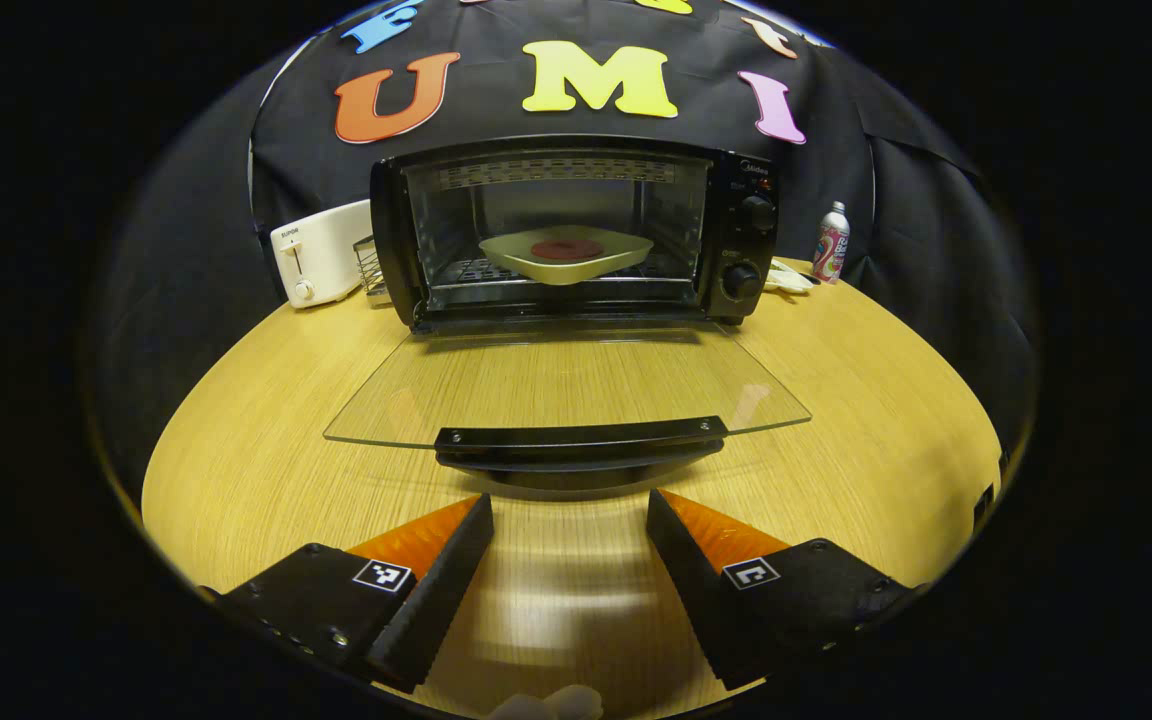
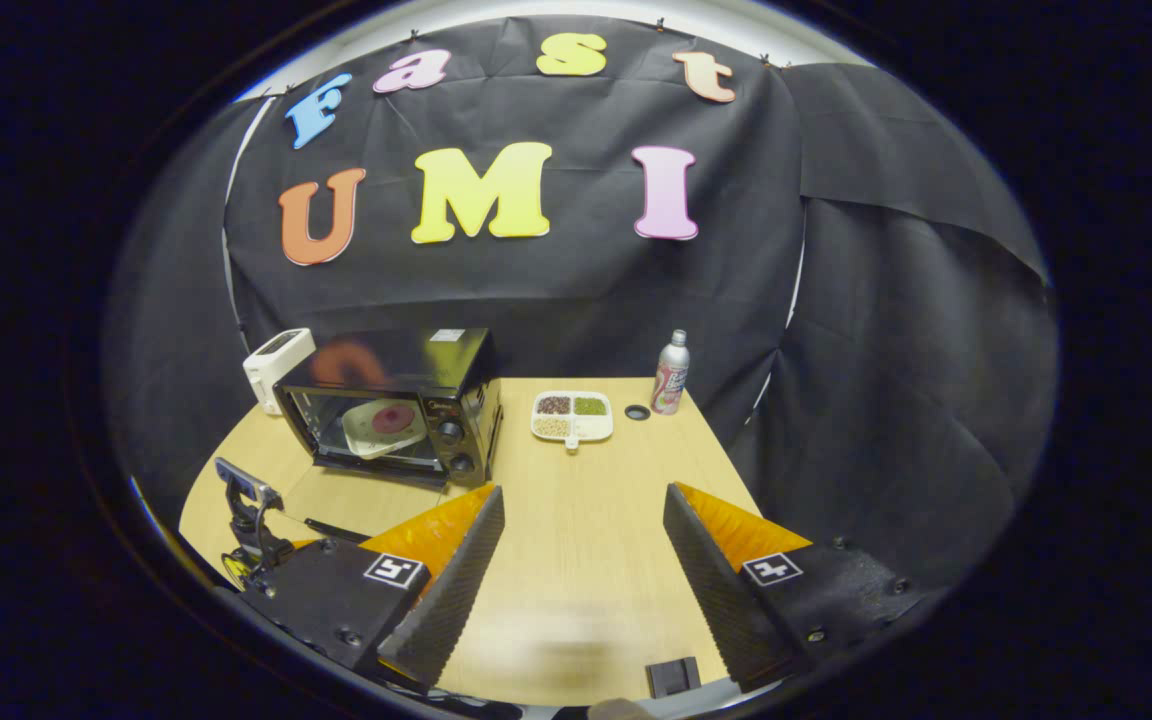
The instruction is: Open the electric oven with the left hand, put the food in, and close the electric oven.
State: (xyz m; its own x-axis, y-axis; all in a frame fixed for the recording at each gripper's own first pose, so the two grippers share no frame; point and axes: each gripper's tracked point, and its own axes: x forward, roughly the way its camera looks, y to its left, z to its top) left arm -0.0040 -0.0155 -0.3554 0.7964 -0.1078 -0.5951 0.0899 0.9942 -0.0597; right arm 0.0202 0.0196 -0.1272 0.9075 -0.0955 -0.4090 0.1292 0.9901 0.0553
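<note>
The black electric oven stands at the back of the wooden table with its glass door folded down flat toward me. Inside on the rack sits a pale plate with a dark red round piece of food. The door's black handle lies just ahead of my left gripper, which is open and holds nothing. In the right gripper view the oven is at the left with the plate inside. My right gripper is open and empty, well back from the oven.
A white toaster and a small wire rack stand left of the oven. A drink can is to its right. A divided dish of beans and a dark lid lie mid-table. The left gripper's body shows lower left.
</note>
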